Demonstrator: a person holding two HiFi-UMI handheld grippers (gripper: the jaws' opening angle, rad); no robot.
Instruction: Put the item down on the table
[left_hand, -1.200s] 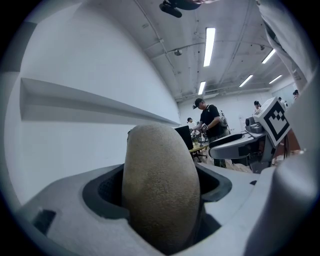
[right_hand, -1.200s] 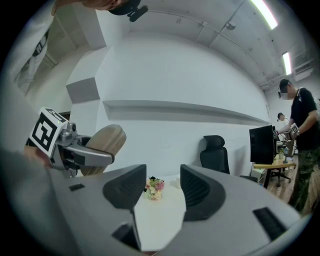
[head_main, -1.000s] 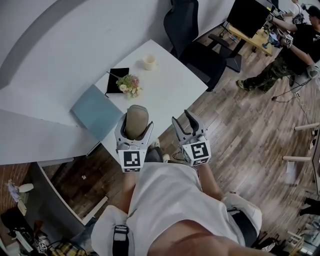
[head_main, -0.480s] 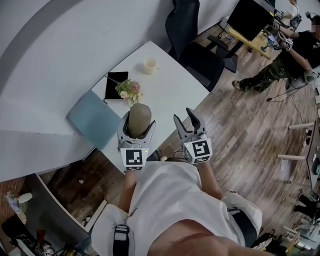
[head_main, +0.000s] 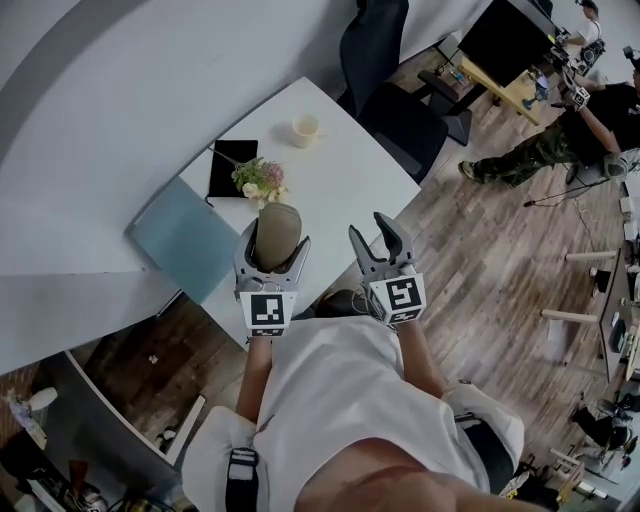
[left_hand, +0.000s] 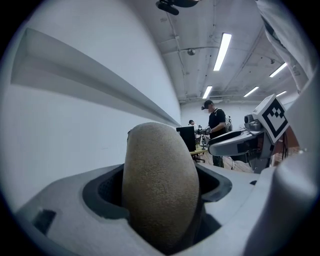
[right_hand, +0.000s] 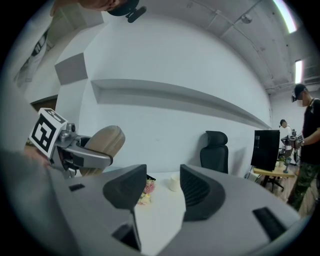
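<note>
A tan, rough-skinned oval item (head_main: 277, 226) stands upright between the jaws of my left gripper (head_main: 274, 240), which is shut on it. It fills the middle of the left gripper view (left_hand: 160, 180). In the head view it hangs over the near edge of the white table (head_main: 345, 175), just short of the small flower bunch (head_main: 260, 178). My right gripper (head_main: 371, 232) is beside it on the right, open, with nothing between its dark pads (right_hand: 197, 192). The right gripper view shows the held item (right_hand: 103, 141) at left.
On the table are a cream cup (head_main: 305, 128), a black notebook (head_main: 230, 160) and a pale blue board (head_main: 187, 235) that juts over the left edge. A black office chair (head_main: 390, 85) stands behind the table. A person (head_main: 575, 115) sits at a desk far right.
Both grippers have moved forward toward the table, side by side. The tan item stays in the left gripper and now sits closer to the flowers.
</note>
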